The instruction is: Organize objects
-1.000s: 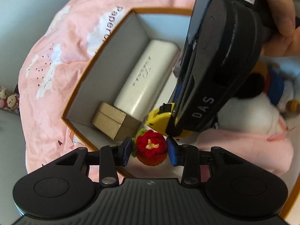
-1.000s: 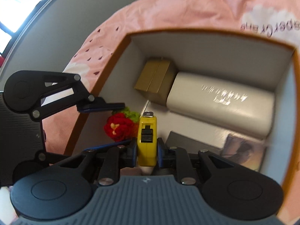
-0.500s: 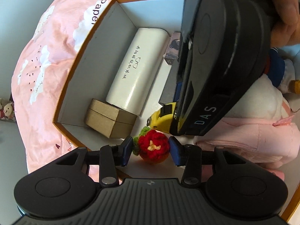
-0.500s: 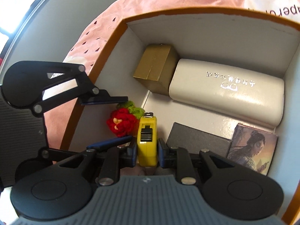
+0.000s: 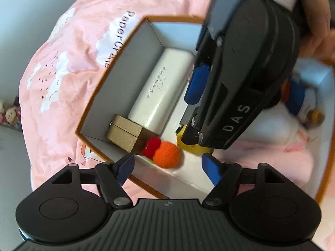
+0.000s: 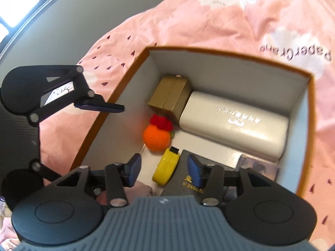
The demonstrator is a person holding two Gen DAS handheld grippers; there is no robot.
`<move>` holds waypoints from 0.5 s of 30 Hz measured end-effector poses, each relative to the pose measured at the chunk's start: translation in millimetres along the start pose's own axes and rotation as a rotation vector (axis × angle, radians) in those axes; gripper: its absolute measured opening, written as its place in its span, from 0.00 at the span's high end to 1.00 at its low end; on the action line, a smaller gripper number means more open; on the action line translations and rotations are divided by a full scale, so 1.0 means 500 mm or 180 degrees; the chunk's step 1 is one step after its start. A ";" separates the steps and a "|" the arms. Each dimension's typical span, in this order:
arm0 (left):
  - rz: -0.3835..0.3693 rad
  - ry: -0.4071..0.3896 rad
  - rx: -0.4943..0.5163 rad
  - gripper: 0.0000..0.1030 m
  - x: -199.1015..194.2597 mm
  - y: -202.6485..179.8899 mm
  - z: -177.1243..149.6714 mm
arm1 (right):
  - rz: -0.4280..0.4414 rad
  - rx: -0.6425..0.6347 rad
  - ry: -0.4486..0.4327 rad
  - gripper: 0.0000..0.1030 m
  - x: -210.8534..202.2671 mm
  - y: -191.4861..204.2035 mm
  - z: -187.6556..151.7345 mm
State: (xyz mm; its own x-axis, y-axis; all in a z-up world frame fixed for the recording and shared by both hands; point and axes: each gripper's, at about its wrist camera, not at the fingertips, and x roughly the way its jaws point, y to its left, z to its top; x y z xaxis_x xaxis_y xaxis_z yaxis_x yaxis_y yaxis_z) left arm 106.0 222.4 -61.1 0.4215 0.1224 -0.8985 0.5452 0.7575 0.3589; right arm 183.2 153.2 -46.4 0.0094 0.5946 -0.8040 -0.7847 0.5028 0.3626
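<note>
While both grippers release over the open box, the following conditions apply.

Left gripper: jaws opening and already spread wide; nothing between the pads. It hangs above the near edge of the box.

Right gripper: jaws opening, at about a middling gap; the pads stand clear of the yellow tape measure, which lies between them on the box floor.

Crochet fruit: rests inside the box on its side, orange body outward, red top against the brown carton. Being round, it is judged likely to roll if nudged.

White case: lies along the far wall, touching the brown carton.

Dark flat box: sits under the right gripper's right finger, beside the tape measure.

Risk, snagging: a finger withdrawn at an angle could catch the tape measure and drag it onto the crochet fruit.

Risk, collision: the two grippers work close together over one corner; a sideways move by either could strike the other.

Risk, rim contact: the left fingers sit near the orange rim and could shift the box on the soft pink bedding.
</note>
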 end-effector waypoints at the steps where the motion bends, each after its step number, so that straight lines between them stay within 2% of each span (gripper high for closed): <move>1: -0.0028 -0.0041 -0.0085 0.14 -0.008 0.009 -0.001 | -0.0020 -0.0013 -0.0021 0.49 -0.008 0.001 -0.001; 7: -0.0102 -0.0236 -0.0444 0.13 -0.061 0.021 0.002 | -0.0113 -0.0073 -0.0157 0.42 -0.057 0.008 -0.013; 8: -0.0119 -0.0285 -0.0495 0.13 -0.070 0.025 0.028 | -0.0125 -0.0083 -0.0186 0.41 -0.068 0.010 -0.016; 10: -0.0136 -0.0411 -0.0654 0.13 -0.088 0.025 0.060 | -0.0141 -0.0092 -0.0253 0.40 -0.091 0.014 -0.022; 15: -0.0092 -0.0828 -0.1187 0.13 -0.157 0.029 0.053 | -0.0183 -0.0104 -0.0560 0.38 -0.175 0.028 -0.048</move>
State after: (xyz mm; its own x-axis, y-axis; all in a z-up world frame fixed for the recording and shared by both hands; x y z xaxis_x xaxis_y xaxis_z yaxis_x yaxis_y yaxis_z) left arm 100.0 206.9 21.3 0.6038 -0.0313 -0.7965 0.2813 0.9433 0.1762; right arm 156.4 93.1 18.0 0.1609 0.6674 -0.7271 -0.7995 0.5201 0.3005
